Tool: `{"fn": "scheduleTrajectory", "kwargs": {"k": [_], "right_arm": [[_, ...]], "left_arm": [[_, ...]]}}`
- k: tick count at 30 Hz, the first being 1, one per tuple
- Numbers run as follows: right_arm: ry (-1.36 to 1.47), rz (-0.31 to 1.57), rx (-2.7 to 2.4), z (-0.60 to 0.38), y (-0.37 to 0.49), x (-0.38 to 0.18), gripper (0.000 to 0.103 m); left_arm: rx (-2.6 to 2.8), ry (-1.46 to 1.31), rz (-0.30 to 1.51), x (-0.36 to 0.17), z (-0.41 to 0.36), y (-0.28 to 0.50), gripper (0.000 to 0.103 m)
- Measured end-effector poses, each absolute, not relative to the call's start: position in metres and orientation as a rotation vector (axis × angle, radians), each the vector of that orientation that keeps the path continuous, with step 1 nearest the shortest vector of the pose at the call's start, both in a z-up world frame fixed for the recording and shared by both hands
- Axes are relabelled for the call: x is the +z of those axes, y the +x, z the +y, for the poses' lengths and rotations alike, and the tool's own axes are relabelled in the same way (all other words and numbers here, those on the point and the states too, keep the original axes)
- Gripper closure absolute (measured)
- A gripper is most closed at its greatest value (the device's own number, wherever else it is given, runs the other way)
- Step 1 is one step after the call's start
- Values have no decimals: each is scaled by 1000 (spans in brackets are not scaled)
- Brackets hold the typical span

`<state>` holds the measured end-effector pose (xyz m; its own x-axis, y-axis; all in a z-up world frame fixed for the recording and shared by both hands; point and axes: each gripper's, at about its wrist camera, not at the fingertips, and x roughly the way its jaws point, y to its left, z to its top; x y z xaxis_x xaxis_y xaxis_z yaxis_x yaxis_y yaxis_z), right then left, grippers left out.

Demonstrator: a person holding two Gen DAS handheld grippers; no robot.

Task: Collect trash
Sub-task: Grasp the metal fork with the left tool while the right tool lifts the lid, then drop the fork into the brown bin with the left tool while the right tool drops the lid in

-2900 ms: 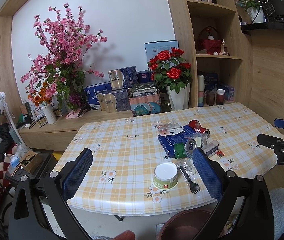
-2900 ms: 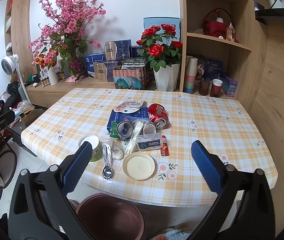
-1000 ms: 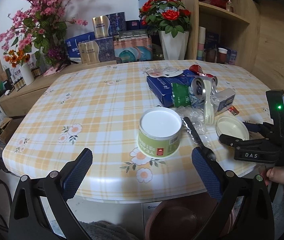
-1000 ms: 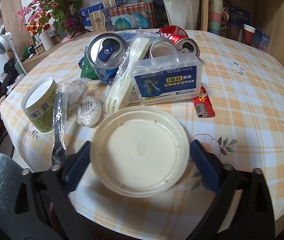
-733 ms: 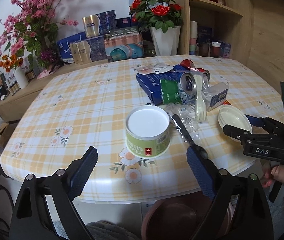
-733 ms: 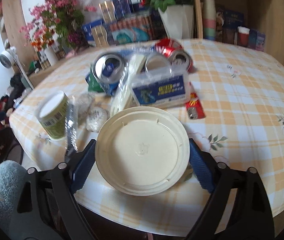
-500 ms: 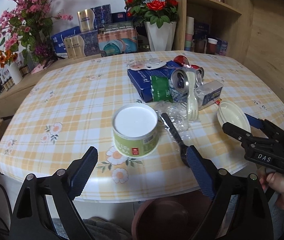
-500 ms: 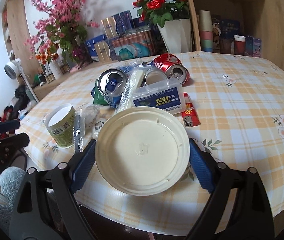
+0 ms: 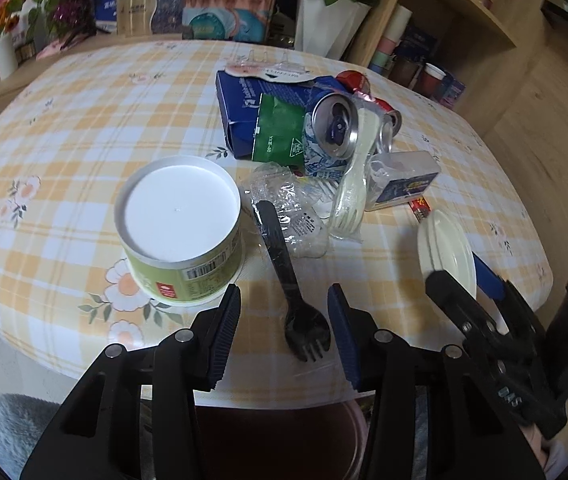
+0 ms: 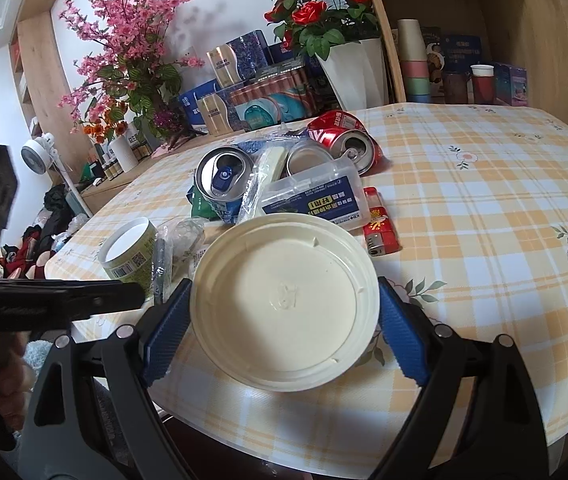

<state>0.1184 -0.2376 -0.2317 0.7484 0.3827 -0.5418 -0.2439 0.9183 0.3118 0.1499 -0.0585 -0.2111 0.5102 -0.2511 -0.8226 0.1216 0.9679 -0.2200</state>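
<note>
A black plastic spork point(image 9: 284, 264) lies on the checked tablecloth point(image 9: 84, 128), its head toward the near edge. My left gripper point(image 9: 284, 332) points down at it with the jaws closing. The spork's head sits between the pads, and they do not press on it. A green tub with a white lid point(image 9: 180, 220) stands just to the left. My right gripper point(image 10: 284, 320) is shut on a round cream lid point(image 10: 284, 292), held tilted above the table's near edge. That lid point(image 9: 444, 244) and the right gripper point(image 9: 468, 280) also show in the left wrist view.
Behind the spork lie crumpled clear plastic point(image 9: 292, 204), a wrapped white fork point(image 9: 354, 184), a blue can point(image 9: 332, 128), a green packet point(image 9: 278, 128), a blue box point(image 9: 240, 96), a clear case point(image 10: 316, 196), a red lighter point(image 10: 380, 228) and a red can point(image 10: 340, 132). A brown bin point(image 9: 276, 440) sits under the near edge.
My left gripper has come down and forward over the spork, and its jaws have narrowed around the spork's head. The right gripper has drawn back a little with the cream lid in it.
</note>
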Motion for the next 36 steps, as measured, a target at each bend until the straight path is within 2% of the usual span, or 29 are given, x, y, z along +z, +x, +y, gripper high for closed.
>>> {"fn": "scheduleTrajectory", "kwargs": {"k": [5, 6, 7, 10, 24, 31, 36], "right_arm": [[256, 638, 356, -244, 119, -231, 16], [261, 639, 356, -246, 120, -231, 16], [263, 639, 356, -246, 120, -231, 16], [266, 630, 361, -247, 118, -228, 16], [228, 593, 364, -235, 94, -213, 16], [175, 571, 400, -209, 59, -187, 16], [132, 621, 405, -193, 36, -194, 16]], "left_arm": [[-218, -149, 1049, -222, -68, 161, 59], [-216, -150, 1061, -226, -70, 163, 62], [-211, -150, 1068, -228, -70, 165, 80], [-199, -167, 1071, -230, -68, 163, 91], [-248, -90, 882, -167, -57, 105, 93], [-277, -108, 833, -151, -36, 70, 93], [-269, -155, 791, -147, -14, 39, 93]]}}
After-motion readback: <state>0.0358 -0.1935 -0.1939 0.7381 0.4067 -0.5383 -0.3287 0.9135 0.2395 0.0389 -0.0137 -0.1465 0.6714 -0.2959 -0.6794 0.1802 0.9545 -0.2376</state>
